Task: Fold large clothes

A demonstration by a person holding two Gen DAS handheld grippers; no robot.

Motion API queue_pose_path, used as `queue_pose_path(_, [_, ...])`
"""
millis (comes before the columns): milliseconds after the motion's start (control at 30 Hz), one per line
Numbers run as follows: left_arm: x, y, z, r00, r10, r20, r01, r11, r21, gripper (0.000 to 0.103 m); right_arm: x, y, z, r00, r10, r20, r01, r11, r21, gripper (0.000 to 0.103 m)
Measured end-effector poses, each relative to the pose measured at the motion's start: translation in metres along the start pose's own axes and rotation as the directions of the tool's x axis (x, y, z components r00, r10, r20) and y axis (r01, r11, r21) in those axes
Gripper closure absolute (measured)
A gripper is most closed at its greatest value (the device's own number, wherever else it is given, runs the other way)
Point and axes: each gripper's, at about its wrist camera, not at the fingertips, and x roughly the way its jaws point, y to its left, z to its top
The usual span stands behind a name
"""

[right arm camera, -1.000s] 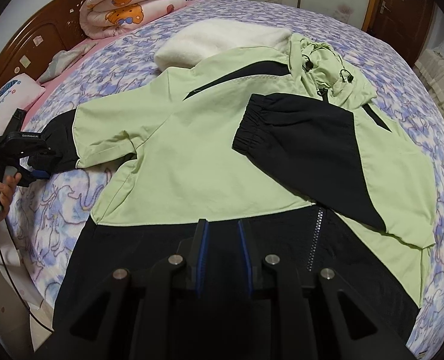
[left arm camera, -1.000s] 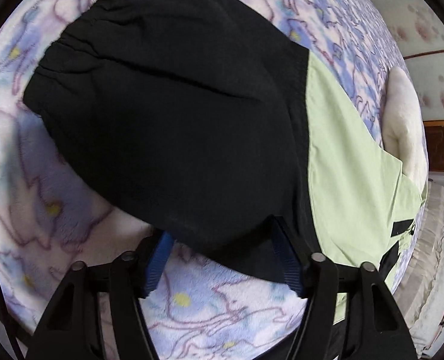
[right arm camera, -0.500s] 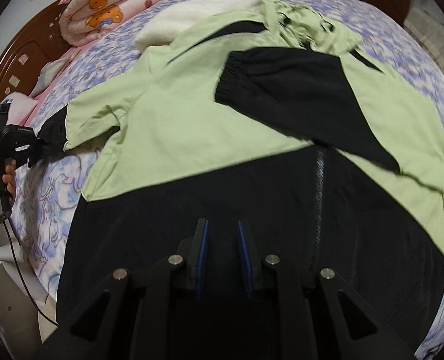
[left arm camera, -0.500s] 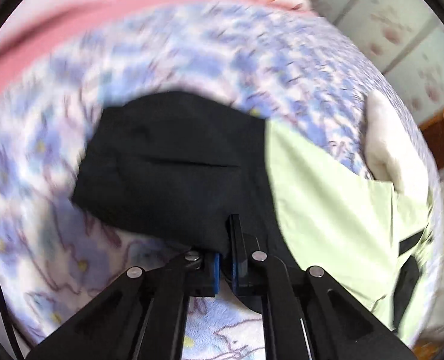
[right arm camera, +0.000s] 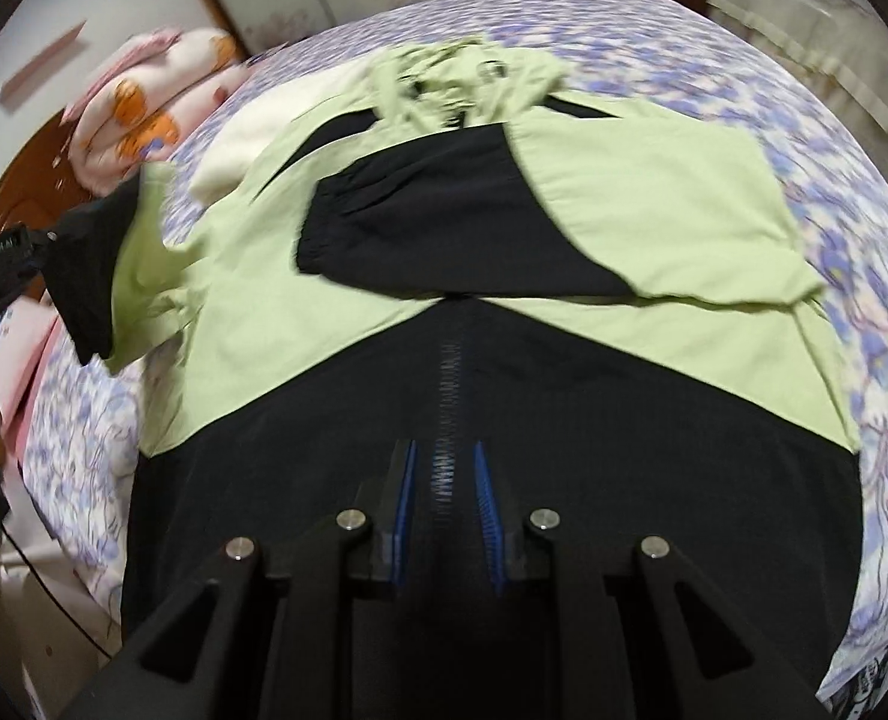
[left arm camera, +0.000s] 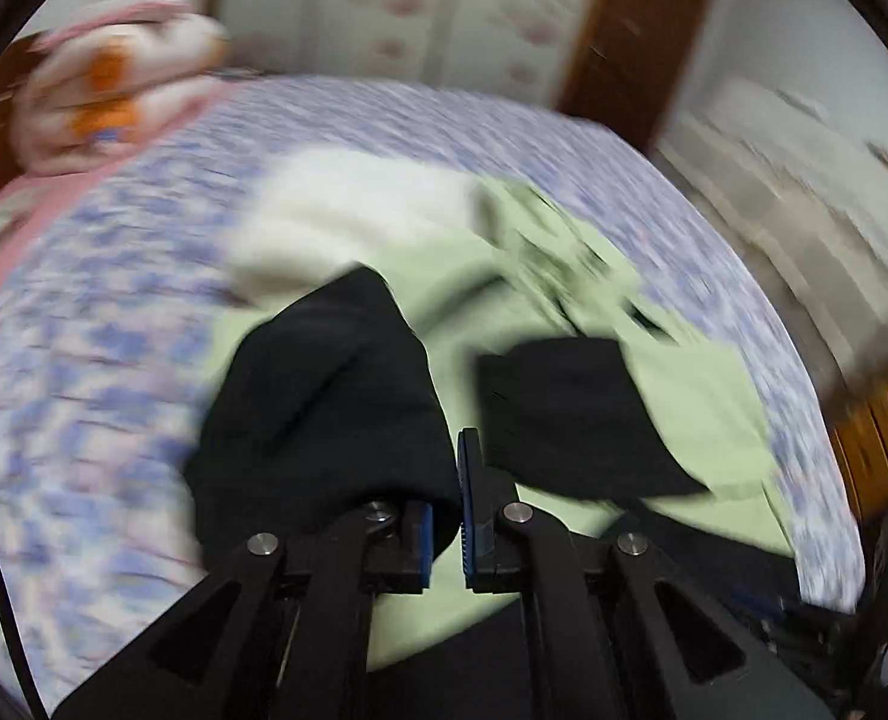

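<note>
Two black two-finger grippers are working over a green-and-black zip-front jacket spread on the purple floral bedspread: nearest, the right gripper is hovering over the hem zipper, jaws slightly parted and holding nothing. Farther off, the left gripper is pinching the black elastic-cuffed sleeve, lifted above the jacket's chest. Swung quickly, the thin cuff could slip free or bunch crookedly.

The left wrist view looks steeply down along its hand-held gripper, close over a black sleeve cuff, facing across the purple floral bed. The right wrist view looks down from the foot of the green-and-black zip jacket, towards the headboard. Both share jacket, bed and cream pillow.
</note>
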Motion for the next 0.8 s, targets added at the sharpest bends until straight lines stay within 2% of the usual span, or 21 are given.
queue_pose_path(67, [0.034,-0.033,-0.021,0.995,-0.029,-0.092,0.033,0.998,0.044,0.092,0.0,-0.015,-0.001,1.0,-0.011,0.004,0.011,0.999,0.034,0.083])
queue_pose_path(133, [0.06,-0.055,-0.041,0.984,-0.045,-0.172,0.057,0.996,0.065,0.074,0.0,-0.028,-0.001,1.0,-0.015,0.003,0.015,0.998,0.06,0.083])
queue_pose_path(167, [0.072,-0.06,-0.052,0.978,-0.05,-0.201,0.065,0.996,0.067,0.071,0.001,-0.032,-0.002,1.0,-0.015,0.003,0.015,0.998,0.068,0.083])
queue_pose_path(233, [0.086,-0.064,-0.071,0.97,-0.044,-0.238,0.059,0.997,0.055,0.053,0.003,-0.042,-0.004,1.0,-0.013,-0.001,0.013,0.996,0.084,0.083])
queue_pose_path(300, [0.089,-0.06,-0.086,0.964,-0.041,-0.262,0.053,0.998,0.04,0.046,0.006,-0.046,-0.004,1.0,-0.002,-0.003,0.003,0.996,0.092,0.083])
queue_pose_path(500, [0.075,-0.048,-0.106,0.966,-0.095,-0.24,0.098,0.995,-0.001,0.035,0.009,-0.043,-0.004,0.999,0.037,-0.001,-0.037,0.996,0.083,0.083])
queue_pose_path(667, [0.051,-0.042,-0.115,0.979,-0.088,-0.183,0.09,0.996,0.003,0.035,0.008,-0.025,-0.001,0.998,0.061,0.005,-0.061,0.998,0.035,0.083])
queue_pose_path(800, [0.042,-0.048,-0.122,0.98,-0.103,-0.167,0.11,0.994,0.03,0.031,0.007,-0.01,0.003,0.997,0.072,0.005,-0.072,0.997,-0.003,0.083])
